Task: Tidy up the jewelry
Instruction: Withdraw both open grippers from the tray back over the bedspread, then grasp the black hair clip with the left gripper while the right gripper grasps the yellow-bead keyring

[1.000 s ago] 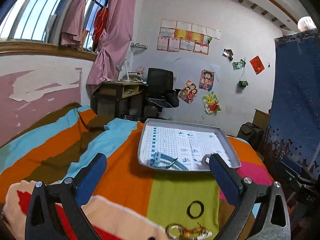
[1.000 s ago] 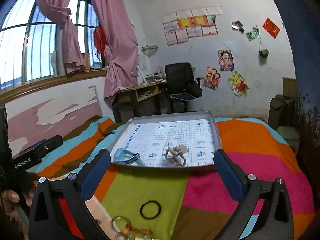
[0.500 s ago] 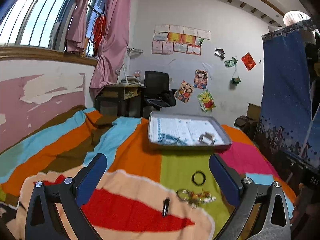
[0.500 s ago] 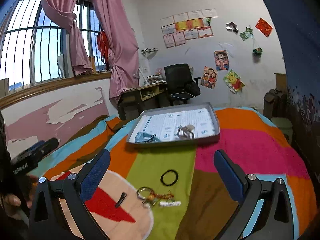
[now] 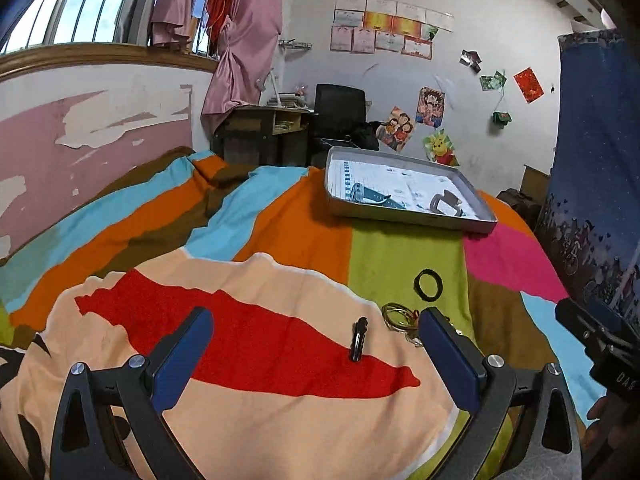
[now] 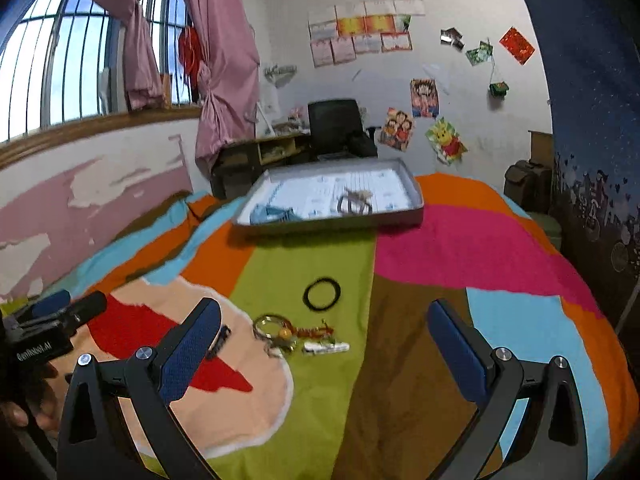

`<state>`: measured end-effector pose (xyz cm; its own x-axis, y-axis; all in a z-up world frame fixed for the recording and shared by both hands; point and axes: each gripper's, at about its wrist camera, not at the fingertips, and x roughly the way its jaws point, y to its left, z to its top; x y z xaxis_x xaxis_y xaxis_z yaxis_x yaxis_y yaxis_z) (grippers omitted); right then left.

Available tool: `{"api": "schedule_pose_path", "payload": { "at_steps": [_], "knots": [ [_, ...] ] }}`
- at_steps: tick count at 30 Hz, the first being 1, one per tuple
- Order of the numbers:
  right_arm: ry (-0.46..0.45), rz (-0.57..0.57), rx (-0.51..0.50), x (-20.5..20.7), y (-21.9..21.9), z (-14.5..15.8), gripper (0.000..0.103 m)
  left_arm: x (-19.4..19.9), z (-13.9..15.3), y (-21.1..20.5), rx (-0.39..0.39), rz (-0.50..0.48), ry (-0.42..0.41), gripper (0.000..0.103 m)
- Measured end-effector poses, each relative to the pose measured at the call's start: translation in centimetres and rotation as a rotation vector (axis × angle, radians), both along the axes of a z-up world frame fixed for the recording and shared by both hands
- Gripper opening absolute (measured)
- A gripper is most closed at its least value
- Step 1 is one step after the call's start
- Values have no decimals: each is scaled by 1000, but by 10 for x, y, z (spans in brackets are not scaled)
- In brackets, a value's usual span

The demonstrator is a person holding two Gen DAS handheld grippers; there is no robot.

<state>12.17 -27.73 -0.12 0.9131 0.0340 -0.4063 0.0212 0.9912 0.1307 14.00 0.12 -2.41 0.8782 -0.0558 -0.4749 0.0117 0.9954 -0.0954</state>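
I hold my left hand-held gripper [image 5: 316,354] and my right hand-held gripper [image 6: 324,344] wide open and empty above the bed with its multicoloured striped blanket [image 5: 280,236]. Well ahead of both lies the shallow grey metal tray lined with gridded paper [image 6: 416,210], with a light-blue strap-like piece [image 5: 370,194] and a pale claw-shaped clip [image 5: 446,203] inside. The remaining pieces lie loose on the blanket: a small black hair clip [image 5: 358,338] between my left fingers, a black elastic ring [image 6: 322,294] further ahead, and a gold key ring with an orange-red charm [image 6: 296,334] between my right fingers. I judge I am between pickups; the next move calls for lowering one gripper over a loose piece and closing on it. Only the right view shows the key ring whole; my left finger [image 5: 448,356] hides part of it.
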Motion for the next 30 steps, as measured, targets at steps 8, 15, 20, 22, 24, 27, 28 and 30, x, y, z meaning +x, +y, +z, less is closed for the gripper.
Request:
{"api": "schedule_pose_path", "payload": {
  "at_steps": [8, 15, 20, 22, 24, 27, 28, 30],
  "knots": [
    [48, -10, -20, 4, 5, -10, 102, 11, -10, -1, 8, 4, 59, 103],
    [152, -20, -48, 18, 8, -27, 102, 24, -23, -3, 29, 6, 118, 103],
    [189, -39, -18, 25, 3, -35, 102, 35, -29, -3, 28, 6, 143, 103],
    [210, -35, 6, 29, 0, -38, 102, 45, -34, -7, 42, -22, 158, 103],
    [246, -11, 36, 36, -4, -43, 102, 62, -41, -12, 73, -97, 191, 103],
    [286, 7, 41, 52, -8, -49, 102, 78, -50, -16, 81, -114, 185, 103],
    [287, 23, 34, 58, -8, -50, 102, 82, -53, -16, 66, -116, 186, 103],
    [271, 32, 20, 64, -8, -50, 102, 89, -57, -16, 30, -124, 180, 103]
  ]
}}
